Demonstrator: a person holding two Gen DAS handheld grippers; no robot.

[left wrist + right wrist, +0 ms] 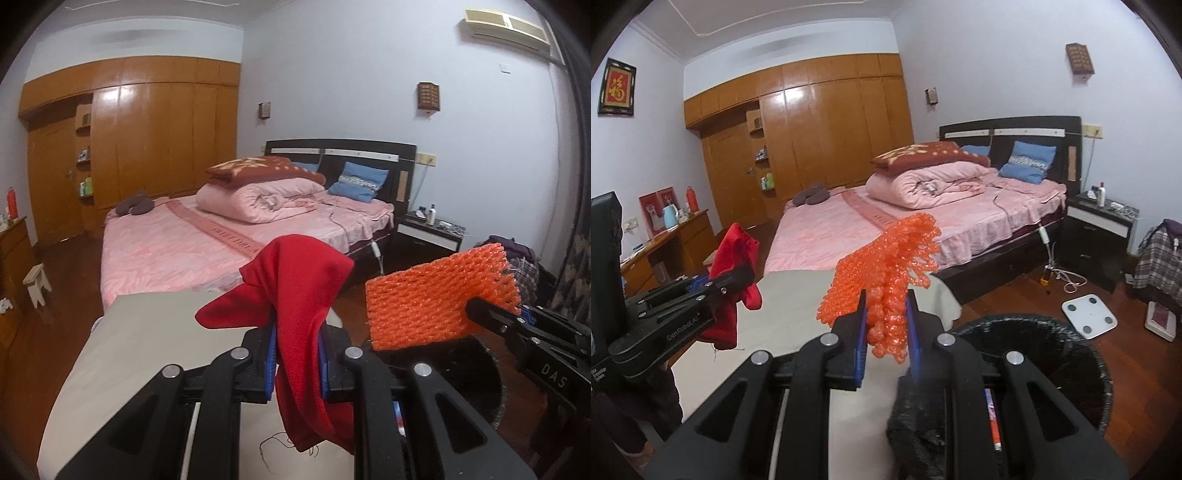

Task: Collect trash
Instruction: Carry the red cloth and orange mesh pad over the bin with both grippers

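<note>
The left gripper (297, 363) clenches a red cloth (299, 295); the right gripper (886, 345) grasps orange foam netting (882, 273). A black bin (1052, 354) sits at its four o'clock, contents unclear.

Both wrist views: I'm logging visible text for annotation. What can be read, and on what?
"DAS" on the right tongs, cut off.
"GenRobot.AI" on the left tongs.
A gold Chinese character on red in the framed picture.
Lettering on the pink bedspread band: too blurred.
Side label at the left edge of the right wrist view: too small.
</note>
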